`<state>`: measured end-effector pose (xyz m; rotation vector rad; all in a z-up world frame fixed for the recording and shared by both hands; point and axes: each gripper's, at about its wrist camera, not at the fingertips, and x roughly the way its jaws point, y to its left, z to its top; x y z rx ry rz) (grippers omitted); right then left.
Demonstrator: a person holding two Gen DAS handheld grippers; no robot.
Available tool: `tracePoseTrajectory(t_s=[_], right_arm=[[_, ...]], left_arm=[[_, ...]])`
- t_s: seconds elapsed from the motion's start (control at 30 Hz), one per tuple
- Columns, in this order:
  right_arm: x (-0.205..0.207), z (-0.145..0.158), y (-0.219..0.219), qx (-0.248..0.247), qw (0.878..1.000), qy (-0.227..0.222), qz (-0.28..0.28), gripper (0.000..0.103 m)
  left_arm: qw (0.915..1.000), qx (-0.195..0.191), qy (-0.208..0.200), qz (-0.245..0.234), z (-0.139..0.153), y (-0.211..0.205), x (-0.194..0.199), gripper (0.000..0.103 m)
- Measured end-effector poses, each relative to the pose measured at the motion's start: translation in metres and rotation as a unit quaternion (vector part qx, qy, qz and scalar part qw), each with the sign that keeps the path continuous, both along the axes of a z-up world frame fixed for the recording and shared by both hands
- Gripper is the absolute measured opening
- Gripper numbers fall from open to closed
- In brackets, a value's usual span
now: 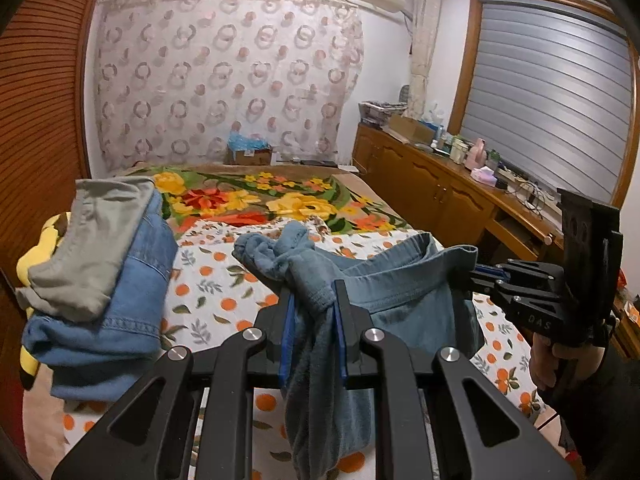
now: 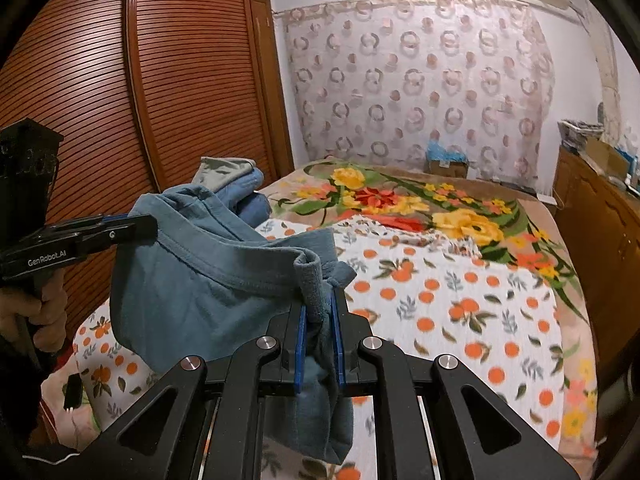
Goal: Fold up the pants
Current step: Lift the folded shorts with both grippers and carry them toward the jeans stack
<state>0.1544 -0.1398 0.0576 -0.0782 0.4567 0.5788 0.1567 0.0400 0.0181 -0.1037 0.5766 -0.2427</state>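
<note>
A: Bedroom with a louvred wardrobe (image 2: 120, 80); the bed (image 1: 224, 292) wears an orange-print sheet over a flowered blanket (image 1: 288, 196). How many garments?

B: One pair of teal pants (image 1: 404, 300) held above the sheet, plus one stack of folded clothes (image 1: 100, 272) at the bed's left edge

A: And the tongs?

B: Two. The left gripper (image 1: 310, 320) clamps one waistband end, the right gripper (image 2: 320, 316) the other. Both point slightly downward, a hand (image 2: 44, 308) visible on the left handle
</note>
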Motion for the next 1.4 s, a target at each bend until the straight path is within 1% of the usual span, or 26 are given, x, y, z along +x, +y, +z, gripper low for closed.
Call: tracePoseTrajectory(t_s=[0.23, 0.47, 0.77, 1.17, 1.4], right_arm=[[0.029, 0.015, 0.013, 0.000, 1.000, -0.013, 0.018, 0.011], [0.052, 0.036, 0.035, -0.003, 0.998, -0.049, 0.046, 0.011], [0.078, 0.049, 0.070, -0.013, 0.993, -0.081, 0.084, 0.011], [0.117, 0.059, 0.100, -0.019, 0.988, -0.112, 0.101, 0.011], [0.136, 0.057, 0.116, -0.033, 0.985, -0.125, 0.110, 0.011]], left_arm=[[0.9997, 0.000, -0.014, 0.018, 0.017, 0.018, 0.002, 0.018], [0.9984, 0.007, -0.039, 0.040, 0.036, 0.040, -0.002, 0.018], [0.9954, 0.012, -0.061, 0.072, 0.052, 0.074, -0.005, 0.018], [0.9911, 0.014, -0.084, 0.102, 0.064, 0.114, 0.002, 0.018], [0.9902, 0.010, -0.081, 0.114, 0.057, 0.126, 0.011, 0.018]])
